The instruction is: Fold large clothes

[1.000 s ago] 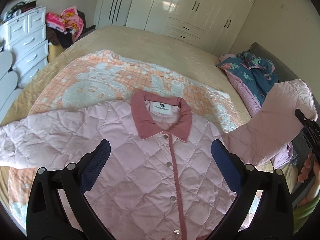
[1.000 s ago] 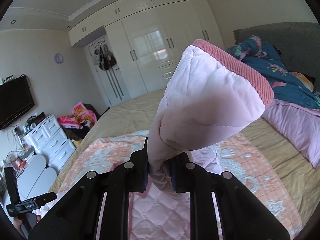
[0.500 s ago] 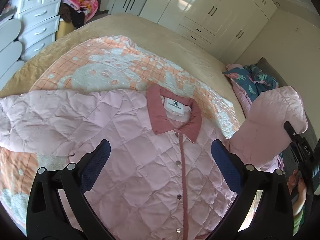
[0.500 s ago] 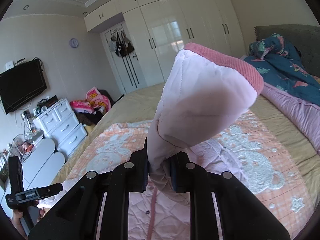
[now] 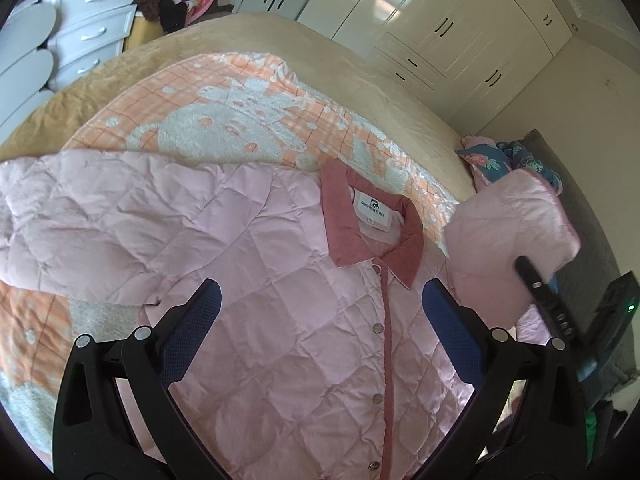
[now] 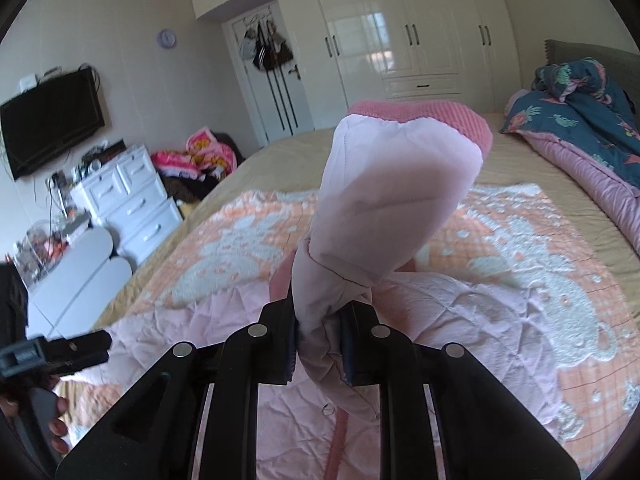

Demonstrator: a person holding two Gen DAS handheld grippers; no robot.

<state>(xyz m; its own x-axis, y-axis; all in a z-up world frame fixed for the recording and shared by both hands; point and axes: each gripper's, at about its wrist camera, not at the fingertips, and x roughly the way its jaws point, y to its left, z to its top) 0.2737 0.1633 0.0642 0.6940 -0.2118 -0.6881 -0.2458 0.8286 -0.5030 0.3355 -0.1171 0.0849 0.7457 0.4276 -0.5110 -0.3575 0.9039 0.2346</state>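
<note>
Bed [image 5: 360, 92] under pink jacket [image 5: 280, 320]; right tool [image 6: 318, 344] clamping its sleeve [image 6: 384, 208], left tool [image 5: 320, 328] open.

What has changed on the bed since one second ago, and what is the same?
The right gripper carried the pinched sleeve lower and inward over the jacket. The left gripper drifted lower toward the jacket's front, so the collar now sits further right in its view. Unchanged: right jaws shut on the sleeve, left jaws open and empty, jacket flat and buttoned.

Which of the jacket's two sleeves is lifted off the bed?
The sleeve clamped in the right gripper, cuff up. The other sleeve lies flat on the blanket, beyond the open left gripper.
</note>
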